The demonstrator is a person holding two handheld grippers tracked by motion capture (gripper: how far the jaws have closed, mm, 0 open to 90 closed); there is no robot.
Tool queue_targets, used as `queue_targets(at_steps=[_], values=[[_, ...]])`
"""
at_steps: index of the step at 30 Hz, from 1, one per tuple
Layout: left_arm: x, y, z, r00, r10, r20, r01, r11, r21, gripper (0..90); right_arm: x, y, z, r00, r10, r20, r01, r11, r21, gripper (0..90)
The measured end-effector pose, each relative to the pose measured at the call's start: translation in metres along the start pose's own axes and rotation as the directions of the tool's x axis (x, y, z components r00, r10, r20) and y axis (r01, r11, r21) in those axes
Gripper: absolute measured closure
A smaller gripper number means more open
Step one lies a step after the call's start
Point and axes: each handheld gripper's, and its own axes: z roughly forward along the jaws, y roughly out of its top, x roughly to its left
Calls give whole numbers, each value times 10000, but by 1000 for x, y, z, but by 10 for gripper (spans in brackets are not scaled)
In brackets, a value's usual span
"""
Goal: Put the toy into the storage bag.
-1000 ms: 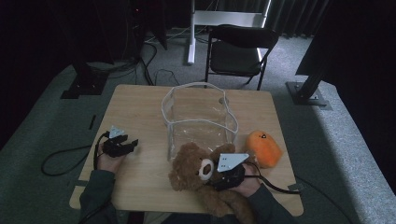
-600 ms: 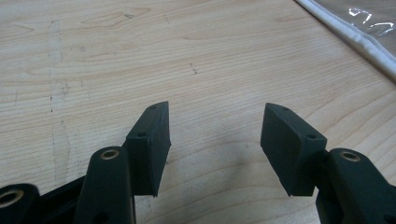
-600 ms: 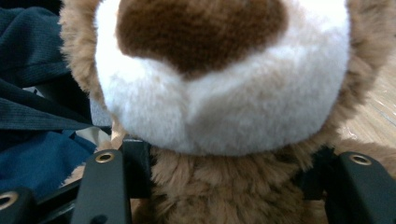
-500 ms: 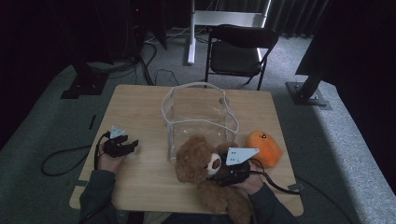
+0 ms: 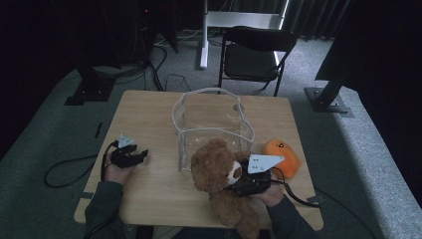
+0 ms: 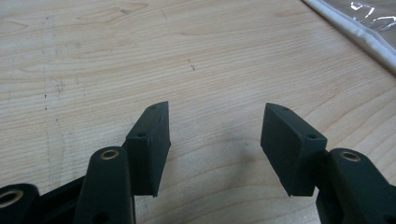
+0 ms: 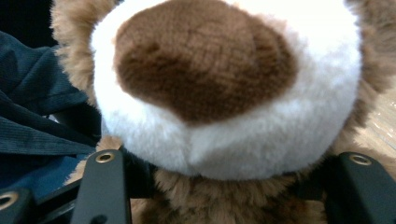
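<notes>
Right gripper (image 5: 239, 180) pinches a plush brown teddy bear (image 5: 219, 174) below its white muzzle, at five o'clock on the pale wooden table (image 5: 149, 114), not yet inside the clear, soft-walled bag (image 5: 211, 124) at twelve o'clock. Left gripper (image 5: 135, 157) rests spread, empty, at eight o'clock.

Brown teddy bear (image 5: 216, 172) (white muzzle) tilted against clear bag's (image 5: 211, 124) front.

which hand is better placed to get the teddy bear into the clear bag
Right. The right gripper is already clamped on the teddy bear, right beside the clear bag. The left gripper sits open and empty over bare table, apart from both.
</notes>
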Motion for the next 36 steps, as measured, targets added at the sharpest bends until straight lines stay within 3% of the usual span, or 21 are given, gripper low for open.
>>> queue_targets(at_steps=[36], values=[[-3,-1,5,9996,256,-123,-252,9992,306,424,4,20,-36,9994,-3,352,53,9895,-1441,385]])
